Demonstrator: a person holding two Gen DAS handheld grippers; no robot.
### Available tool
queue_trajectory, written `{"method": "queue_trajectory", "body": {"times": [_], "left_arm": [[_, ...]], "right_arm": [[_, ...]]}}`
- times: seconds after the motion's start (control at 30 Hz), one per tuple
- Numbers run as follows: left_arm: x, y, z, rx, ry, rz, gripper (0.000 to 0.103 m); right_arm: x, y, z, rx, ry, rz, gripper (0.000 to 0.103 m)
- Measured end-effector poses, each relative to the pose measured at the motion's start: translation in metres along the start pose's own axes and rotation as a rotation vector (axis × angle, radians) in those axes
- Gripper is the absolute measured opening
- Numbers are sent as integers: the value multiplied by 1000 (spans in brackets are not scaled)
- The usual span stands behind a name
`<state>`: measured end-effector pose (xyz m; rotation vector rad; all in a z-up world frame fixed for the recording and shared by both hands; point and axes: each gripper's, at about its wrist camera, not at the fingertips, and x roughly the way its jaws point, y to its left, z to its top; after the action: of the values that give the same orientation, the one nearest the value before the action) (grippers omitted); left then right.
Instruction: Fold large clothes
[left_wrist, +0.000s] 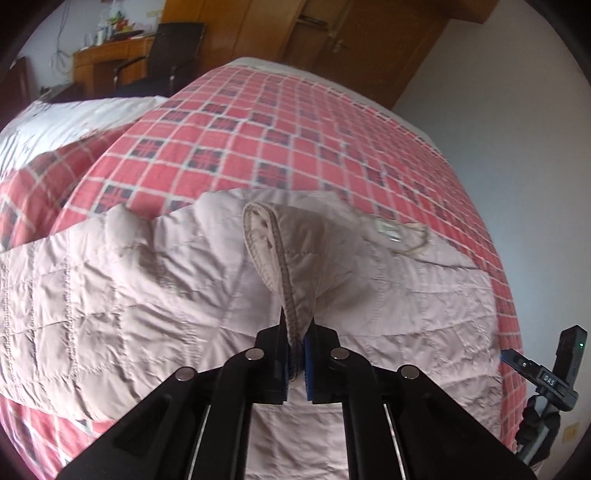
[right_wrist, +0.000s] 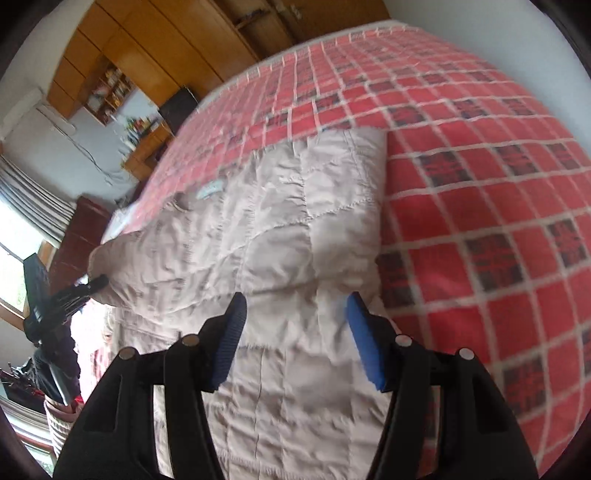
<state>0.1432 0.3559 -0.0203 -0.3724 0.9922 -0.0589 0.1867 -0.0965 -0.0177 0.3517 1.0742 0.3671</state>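
On the left a white quilt (left_wrist: 70, 114) lies at the far side of the bed (left_wrist: 295, 122), past the red checked cover. The pale quilted jacket (left_wrist: 147, 288) is spread on that cover. My left gripper (left_wrist: 295, 354) has its jaws clamped on a stitched edge (left_wrist: 280, 258) of the jacket, which blocks the middle. My right gripper (right_wrist: 295, 339) hangs over the jacket with jaws apart, empty.

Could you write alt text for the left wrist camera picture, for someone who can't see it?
The left claw, black with blue pads, is shut on a stitched edge of a pale pink quilted jacket and lifts it into a peak. The jacket lies spread over a bed with a red checked cover. Behind stand a wooden desk and a dark chair.
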Motion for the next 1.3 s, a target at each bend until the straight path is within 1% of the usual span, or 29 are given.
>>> {"method": "queue_trajectory", "body": {"times": [0.07,0.17,0.2,0.27,0.33,0.4,0.43,0.5,0.57,0.63,0.73,0.8,0.83,0.87,0.9,0.93,1.07,1.1,1.13,1.17,1.2,1.3], "left_arm": [[11,11,-4,0,39,22,7],[33,24,-7,5,85,58,16],[37,26,-9,1,93,58,19],[42,30,-10,-6,98,42,20],[38,31,-9,-8,95,38,21],[24,31,-6,-26,73,51,25],[12,31,-4,-33,41,63,30],[-9,26,0,-24,-30,59,37],[-23,10,1,7,-64,39,38],[-22,-11,-4,58,-62,18,39],[5,-32,-11,122,-8,61,39],[30,-32,-15,121,38,109,39],[45,-28,-18,114,74,125,39],[54,-24,-22,106,96,123,39],[61,-21,-24,101,100,113,39],[61,-20,-26,104,84,107,39],[42,-18,-29,97,63,78,39],[31,-13,-30,91,52,60,42],[15,-7,-32,86,34,33,49],[0,2,-35,78,13,21,54],[-20,16,-41,60,-20,31,61],[-64,63,-54,-8,-79,94,64]], "right_arm": [[16,3,4,-13,40,-60,57],[30,4,2,-26,70,-122,53],[31,6,1,-36,72,-135,53],[32,10,-2,-68,74,-171,53],[31,13,0,-75,79,-180,53],[21,15,3,-71,68,-177,53],[12,18,4,-69,49,-164,53],[1,28,7,-74,21,-126,53],[-2,43,11,-88,18,-79,54],[6,56,12,-106,37,-64,54],[31,69,10,-114,85,-68,54],[50,69,7,-105,118,-97,53],[57,69,6,-105,130,-119,52],[65,67,3,-104,139,-127,52],[68,66,3,-104,139,-129,53],[70,66,2,-106,138,-133,53],[64,71,3,-123,128,-133,56],[57,74,2,-131,114,-119,56],[48,77,-1,-142,96,-96,57],[40,80,-4,-154,81,-71,61],[32,83,-8,-168,73,-49,63],[20,89,-20,-208,79,-35,64]]}}
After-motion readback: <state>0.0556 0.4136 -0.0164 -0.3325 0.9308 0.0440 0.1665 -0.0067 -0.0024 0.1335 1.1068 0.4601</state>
